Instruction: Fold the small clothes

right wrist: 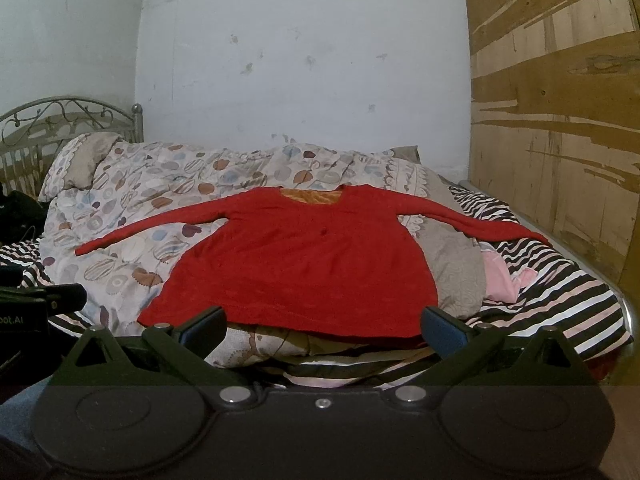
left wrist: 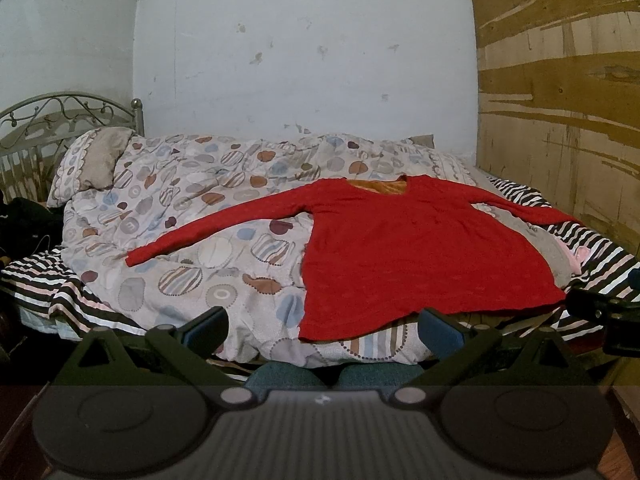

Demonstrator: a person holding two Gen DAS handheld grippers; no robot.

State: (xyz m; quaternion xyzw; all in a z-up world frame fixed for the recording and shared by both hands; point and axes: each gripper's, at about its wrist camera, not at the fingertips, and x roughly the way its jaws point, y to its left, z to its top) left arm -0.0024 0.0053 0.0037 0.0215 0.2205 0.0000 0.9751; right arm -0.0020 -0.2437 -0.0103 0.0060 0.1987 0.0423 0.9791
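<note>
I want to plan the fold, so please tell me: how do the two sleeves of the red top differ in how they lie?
The left sleeve rests on the spotted quilt; the right sleeve reaches over the striped sheet. The left sleeve's cuff lies nearer the camera than the right sleeve's. Both lie spread out straight, unfolded, on the red top.

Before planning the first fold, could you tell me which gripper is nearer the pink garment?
Right. The right gripper faces the red top's hem, with the pink garment just beyond; the left gripper sits farther left.
</note>
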